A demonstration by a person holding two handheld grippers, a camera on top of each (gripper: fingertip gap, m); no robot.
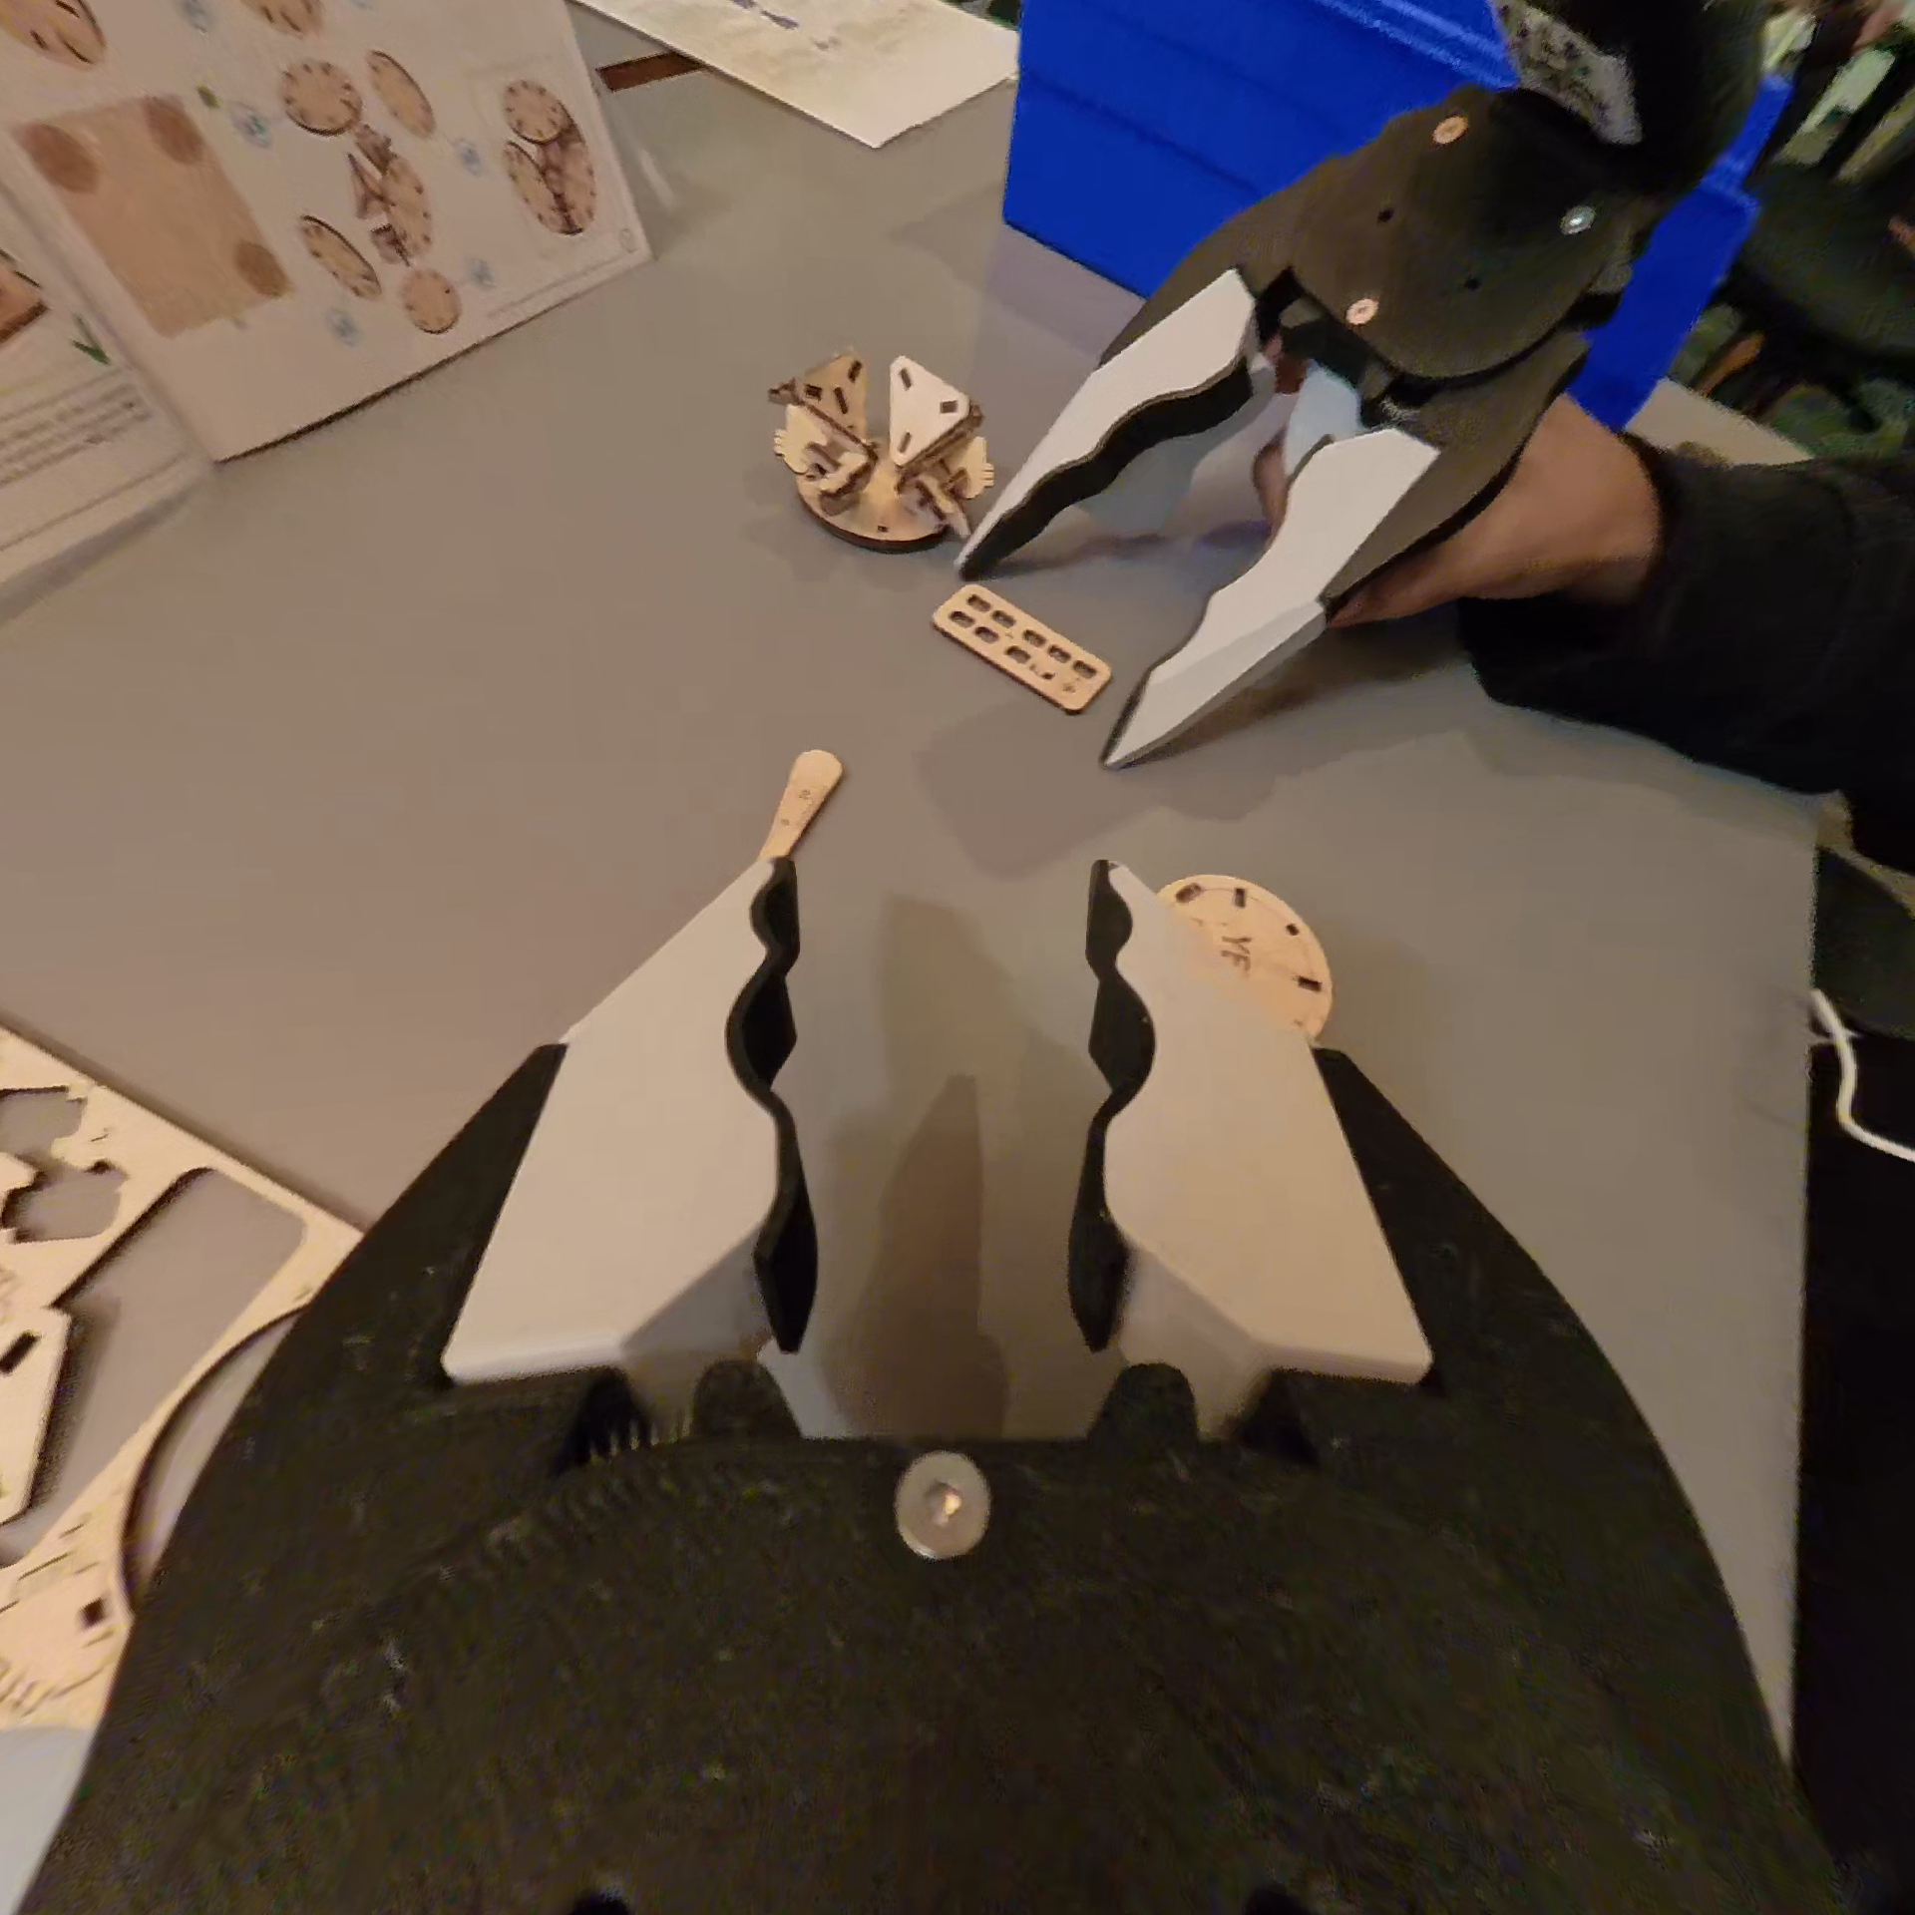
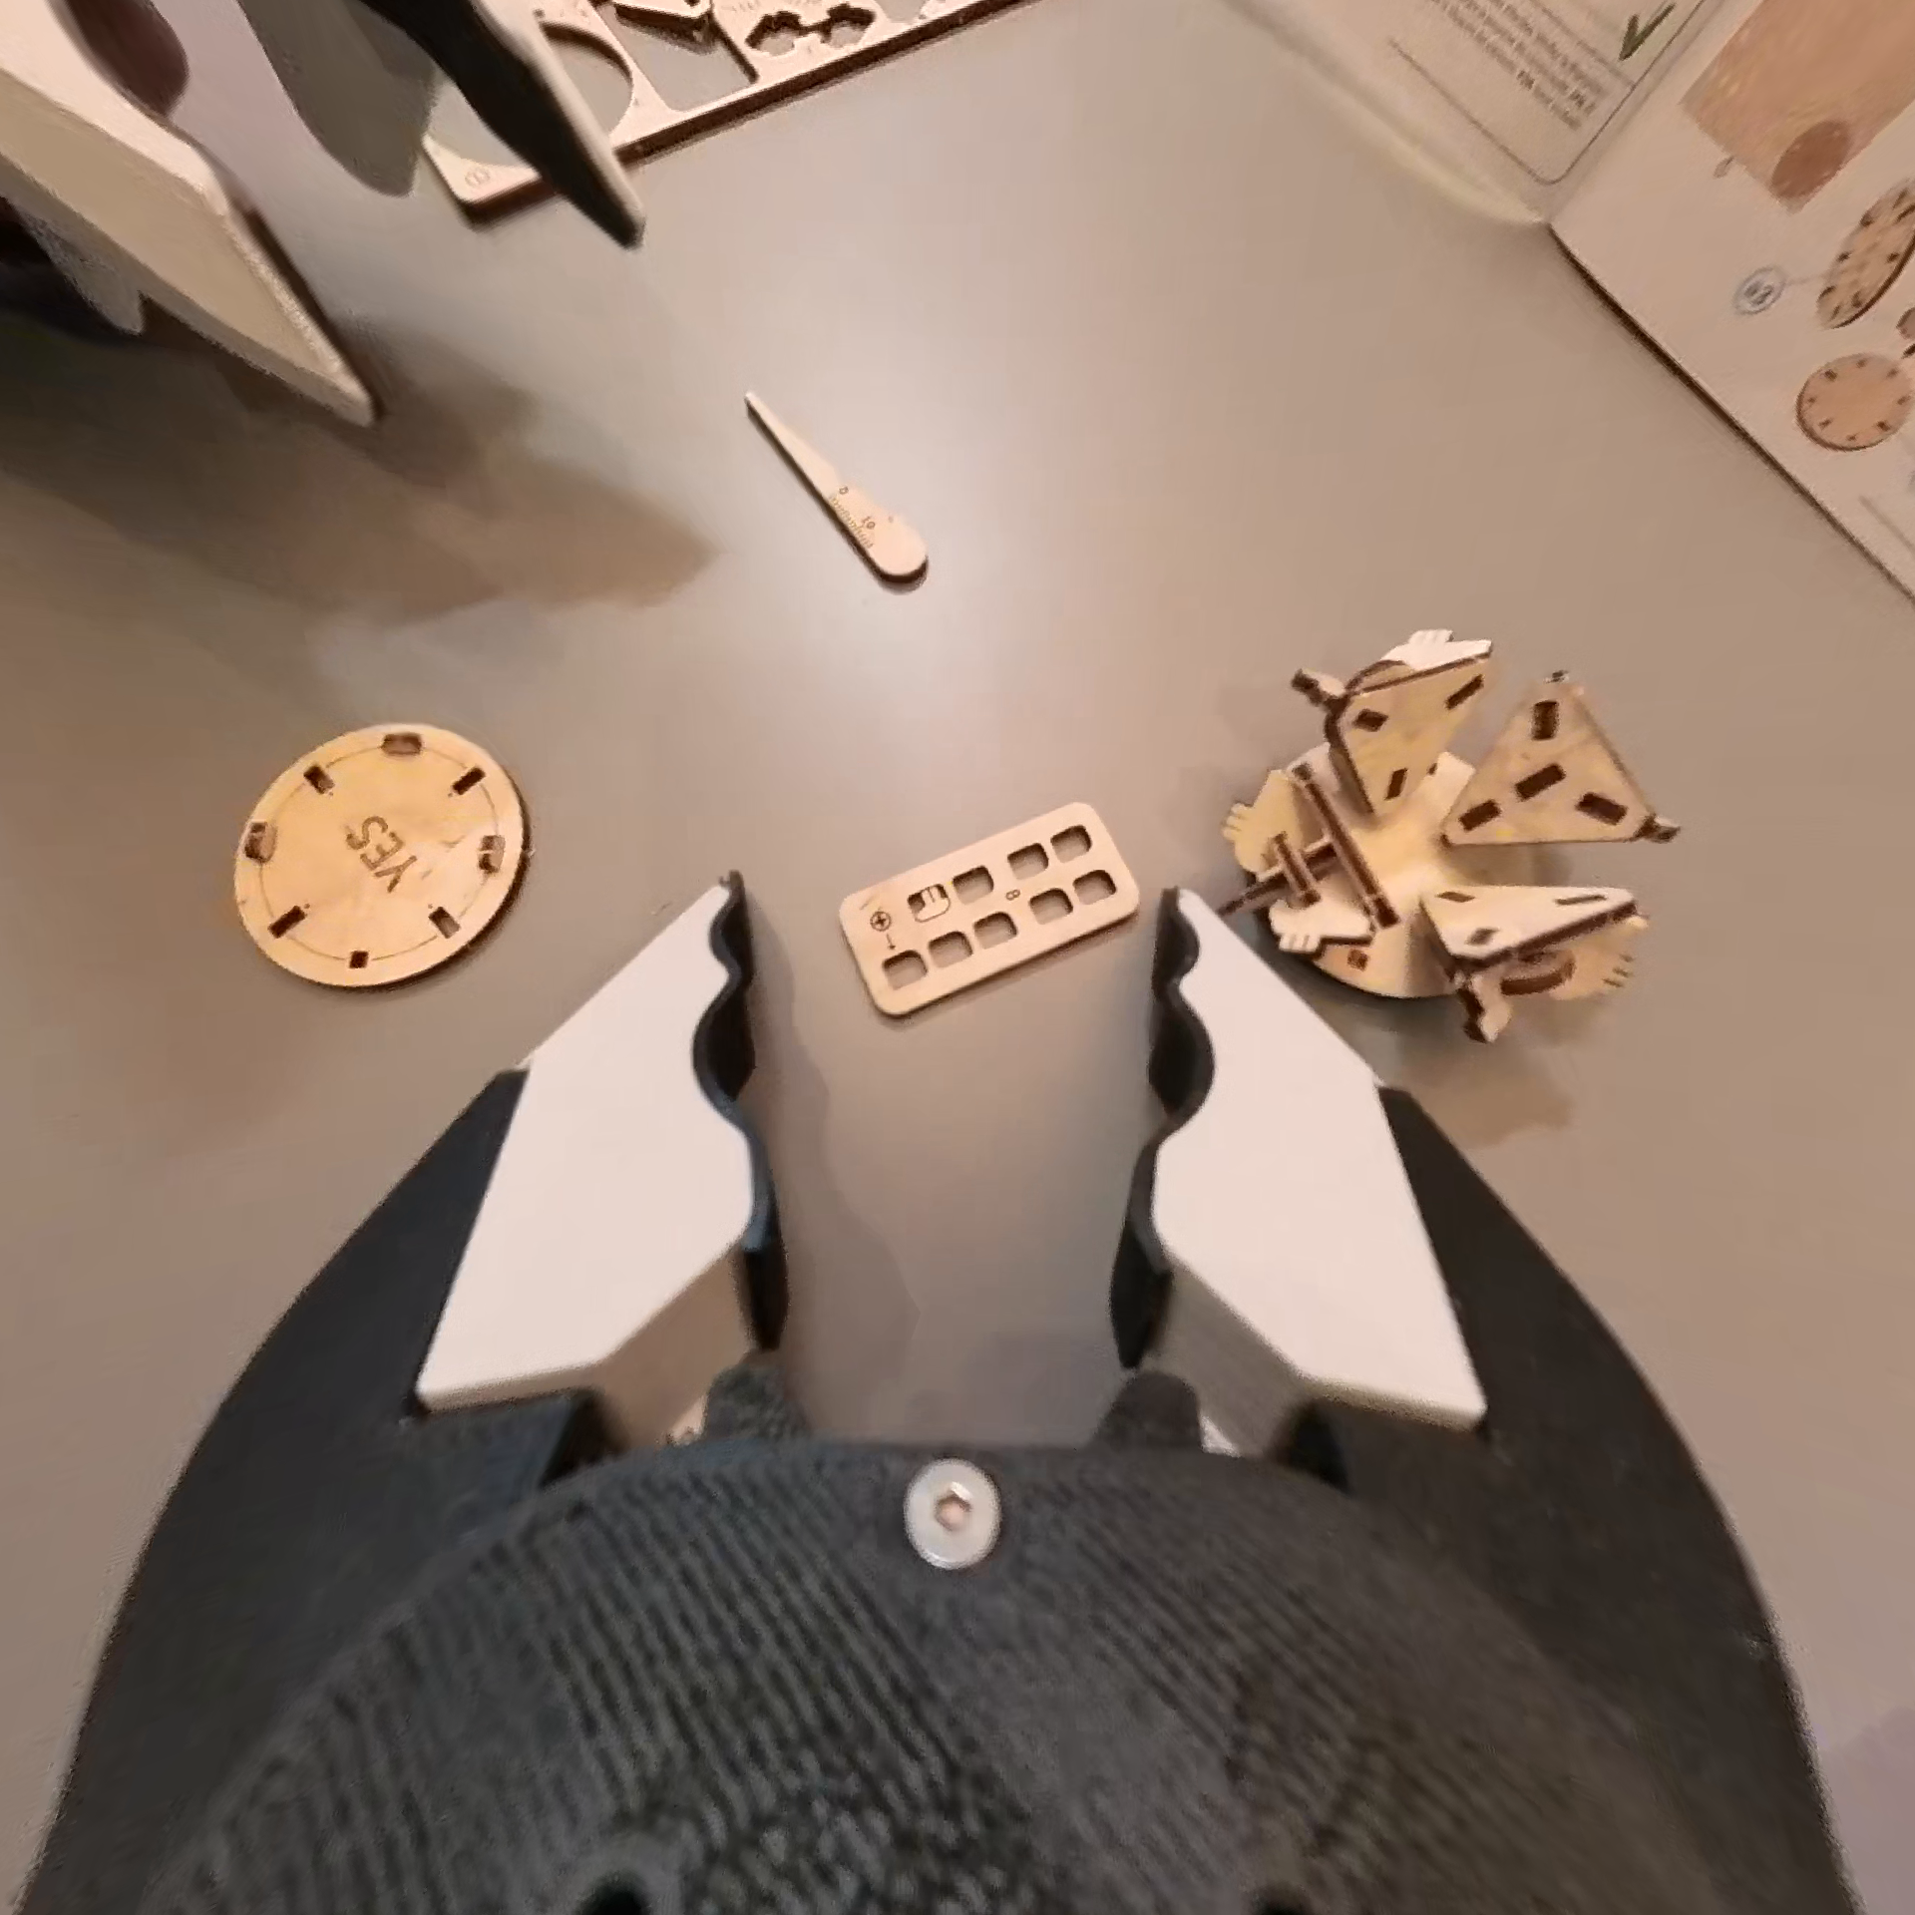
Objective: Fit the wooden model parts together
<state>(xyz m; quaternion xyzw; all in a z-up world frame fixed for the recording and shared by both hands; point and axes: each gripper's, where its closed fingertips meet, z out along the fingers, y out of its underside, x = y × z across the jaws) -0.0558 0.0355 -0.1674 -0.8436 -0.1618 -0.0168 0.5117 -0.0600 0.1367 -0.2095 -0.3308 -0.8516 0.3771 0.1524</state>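
Right gripper (image 2: 948, 902) wide and bare over the slotted plate (image 2: 990, 907) on the grey surface (image 2: 1036, 415), wooden model (image 2: 1440, 829) just right of it, left gripper (image 1: 943, 881) half-wide and bare between stick (image 1: 803, 803) and disc (image 1: 1259, 953).

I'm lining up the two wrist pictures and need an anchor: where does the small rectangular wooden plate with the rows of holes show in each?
Left wrist view: upper middle, plate flat on the grey table, between the far gripper's fingertips.
Right wrist view: centre, plate between this gripper's open fingertips, touching neither.
Shared landmark: the wooden model beside it.
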